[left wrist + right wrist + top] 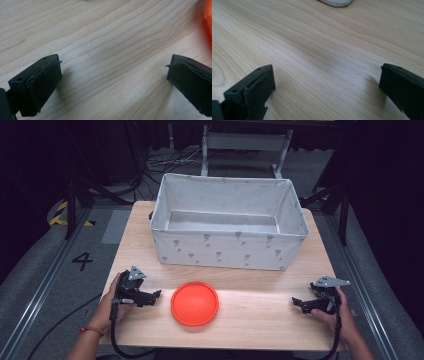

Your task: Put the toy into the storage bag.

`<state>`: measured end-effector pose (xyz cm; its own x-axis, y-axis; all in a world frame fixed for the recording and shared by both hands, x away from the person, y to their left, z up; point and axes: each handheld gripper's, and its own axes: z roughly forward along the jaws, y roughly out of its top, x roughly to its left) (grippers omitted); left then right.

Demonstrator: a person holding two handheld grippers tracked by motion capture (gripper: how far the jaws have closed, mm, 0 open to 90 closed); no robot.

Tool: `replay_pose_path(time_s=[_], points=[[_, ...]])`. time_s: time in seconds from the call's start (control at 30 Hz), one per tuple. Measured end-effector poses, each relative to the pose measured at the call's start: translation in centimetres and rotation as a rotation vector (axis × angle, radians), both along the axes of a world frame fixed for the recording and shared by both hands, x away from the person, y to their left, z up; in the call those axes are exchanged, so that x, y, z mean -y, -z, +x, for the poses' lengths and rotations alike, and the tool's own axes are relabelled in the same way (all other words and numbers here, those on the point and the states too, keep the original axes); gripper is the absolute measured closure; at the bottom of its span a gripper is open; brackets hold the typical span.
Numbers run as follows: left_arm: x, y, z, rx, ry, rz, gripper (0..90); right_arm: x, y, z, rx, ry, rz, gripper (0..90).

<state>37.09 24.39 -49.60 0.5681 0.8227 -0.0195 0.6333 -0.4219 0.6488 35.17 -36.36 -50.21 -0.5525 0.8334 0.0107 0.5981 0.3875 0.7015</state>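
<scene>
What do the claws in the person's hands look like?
Both claws are black. The left claw and the right claw each carry a grey three-cornered plate on top and trail a black cable toward the person. Up close, each has two blocky black jaws with rough, worn pads. The left wrist wears a thin orange-red band. The forearms are bare.

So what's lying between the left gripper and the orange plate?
Nothing: in the high view, bare wooden table separates the left gripper from the orange plate.
</scene>
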Motion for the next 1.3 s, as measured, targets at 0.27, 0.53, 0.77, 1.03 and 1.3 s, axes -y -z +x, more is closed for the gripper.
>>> replay_pose_path(time_s=[0.27,0.53,0.77,1.03,1.3], points=[[-0.2,0.0,-0.3,0.006,0.021,0.000,0.4,0.0,0.0,0.0,0.000,0.002,0.000,0.3],[-0.2,0.0,-1.1,0.010,0.012,0.005,0.5,0.1,0.0,0.0,-0.001,-0.009,0.000,0.3],[-0.6,0.0,-0.7,0.005,0.065,0.005,0.1,0.2,0.0,-0.1,-0.001,-0.009,0.000,1.5],[-0.6,0.0,-0.7,0.008,0.065,0.006,0.2,-0.4,-0.7,-0.5,0.003,-0.048,0.007,17.0],[-0.6,0.0,-0.7,0.006,0.067,0.004,0.2,-2.9,-2.5,-1.2,0.036,-0.128,0.030,19.3]])
